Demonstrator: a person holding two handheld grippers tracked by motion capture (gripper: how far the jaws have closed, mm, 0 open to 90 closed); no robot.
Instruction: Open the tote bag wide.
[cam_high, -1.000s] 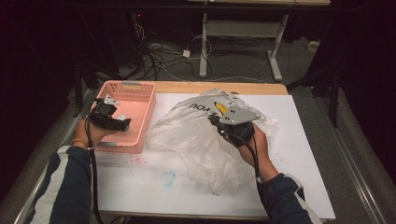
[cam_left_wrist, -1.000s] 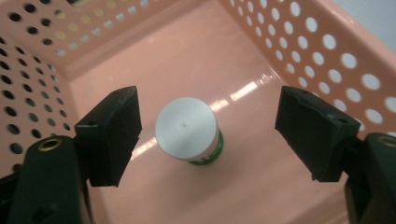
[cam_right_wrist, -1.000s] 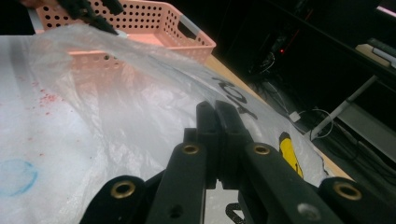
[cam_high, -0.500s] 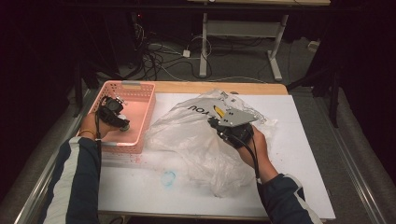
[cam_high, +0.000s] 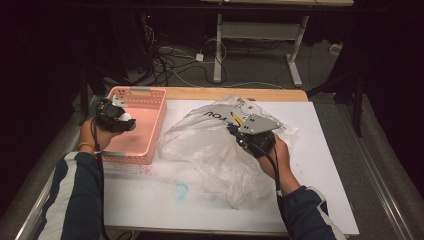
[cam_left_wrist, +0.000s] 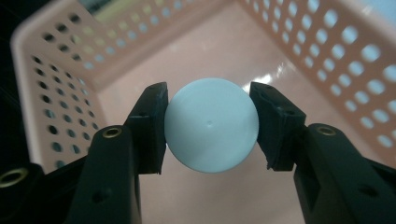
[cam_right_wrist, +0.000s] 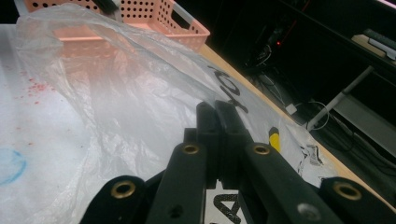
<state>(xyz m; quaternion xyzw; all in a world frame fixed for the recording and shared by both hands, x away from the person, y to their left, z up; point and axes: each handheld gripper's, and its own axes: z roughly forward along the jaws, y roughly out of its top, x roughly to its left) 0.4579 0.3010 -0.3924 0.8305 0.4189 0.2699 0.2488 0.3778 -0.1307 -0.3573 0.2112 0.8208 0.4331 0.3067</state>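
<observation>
While the high view gives us a small white spot at the left gripper (cam_high: 120, 119), its own view shows fingers (cam_left_wrist: 149, 121) pinching a pale ball (cam_left_wrist: 211, 125) over the pink basket (cam_left_wrist: 56, 93); the right gripper (cam_right_wrist: 217, 116) fingers press together on the plastic bag (cam_right_wrist: 116, 107).

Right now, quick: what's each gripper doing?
Left gripper: closed on the white ball, above the pink basket.
Right gripper: closed, pinching the clear plastic bag.

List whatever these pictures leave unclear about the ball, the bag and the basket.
- Right gripper, right gripper view: jaws closed; film between them can't be confirmed.
- Plastic bag, high view: contents blurred by crinkled film.
- Pink basket, left gripper view: floor partly hidden behind the white ball and left gripper.
</observation>
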